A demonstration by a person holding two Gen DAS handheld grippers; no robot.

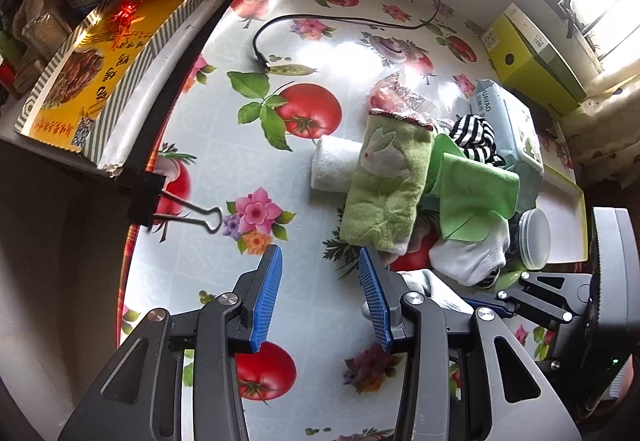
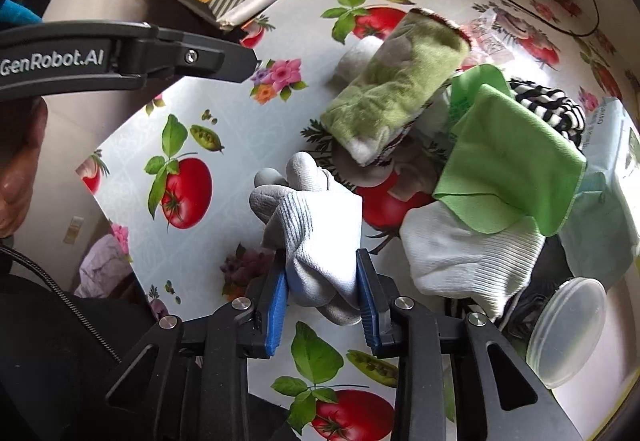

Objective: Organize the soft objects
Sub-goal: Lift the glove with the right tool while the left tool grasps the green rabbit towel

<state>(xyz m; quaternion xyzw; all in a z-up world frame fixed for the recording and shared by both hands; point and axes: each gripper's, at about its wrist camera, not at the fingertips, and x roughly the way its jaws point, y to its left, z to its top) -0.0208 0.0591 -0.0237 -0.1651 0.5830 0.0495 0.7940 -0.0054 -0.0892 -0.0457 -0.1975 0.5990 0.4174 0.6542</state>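
In the lower centre of the right wrist view, the right gripper [image 2: 322, 293] held a white glove [image 2: 316, 225] between its jaws, over the desk [image 2: 224, 113]. The left gripper [image 1: 320, 297] stood wide and empty, the green towel [image 1: 386, 185] just beyond it.

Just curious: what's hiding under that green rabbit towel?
A rolled white towel pokes out beneath the green rabbit towel. Whatever else lies under it is covered.

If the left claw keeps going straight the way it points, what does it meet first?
Most likely bare floral vinyl tablecloth: nothing lies between the open left claw. The green rabbit-pattern towel sits just right of that line, though depth is unclear.
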